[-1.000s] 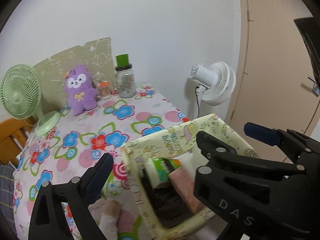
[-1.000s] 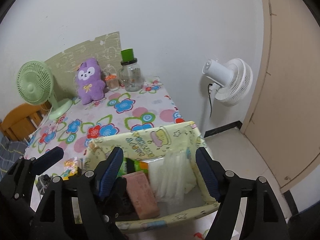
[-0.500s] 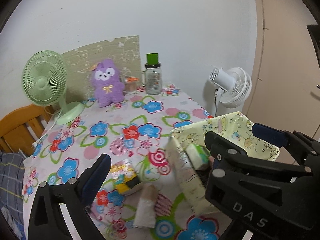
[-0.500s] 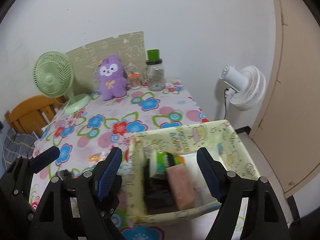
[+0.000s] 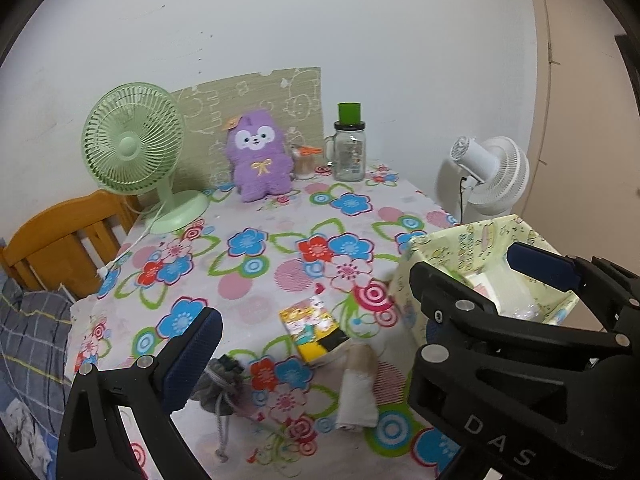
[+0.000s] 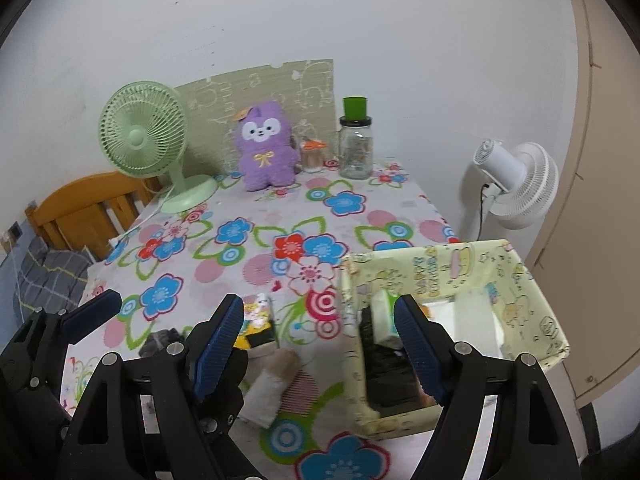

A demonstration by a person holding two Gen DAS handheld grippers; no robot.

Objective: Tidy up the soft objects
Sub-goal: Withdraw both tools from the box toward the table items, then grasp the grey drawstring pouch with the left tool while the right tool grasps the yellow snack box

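Above the near table edge: both grippers tilt down toward the tabletop, side by side
Right gripper [image 6: 320,344]: black frame with blue ribbed pads, jaws spread wide and empty, straddling the box's near left wall
Left gripper [image 5: 360,304]: same build, jaws apart, nothing between the pads; its right finger sits in front of the box
Between the grippers: rolled white and tan cloth [image 5: 357,390] lying on the table, just left of the box
Beside the roll: flat yellow cartoon-print packet [image 5: 310,326], touching or just clear of the roll, I cannot tell which
Further left: grey drawstring pouch [image 5: 218,390] behind the left finger
Pale yellow printed fabric box [image 6: 516,292]: at the table's right corner, already holding a green-and-white pack [image 6: 382,314], dark items and white ones
Flowered tablecloth [image 5: 280,216]: covers the table
Far end: fluffy purple plush toy [image 5: 259,156] upright, between a green desk fan [image 5: 134,148] and a glass jar with green lid [image 5: 349,148]
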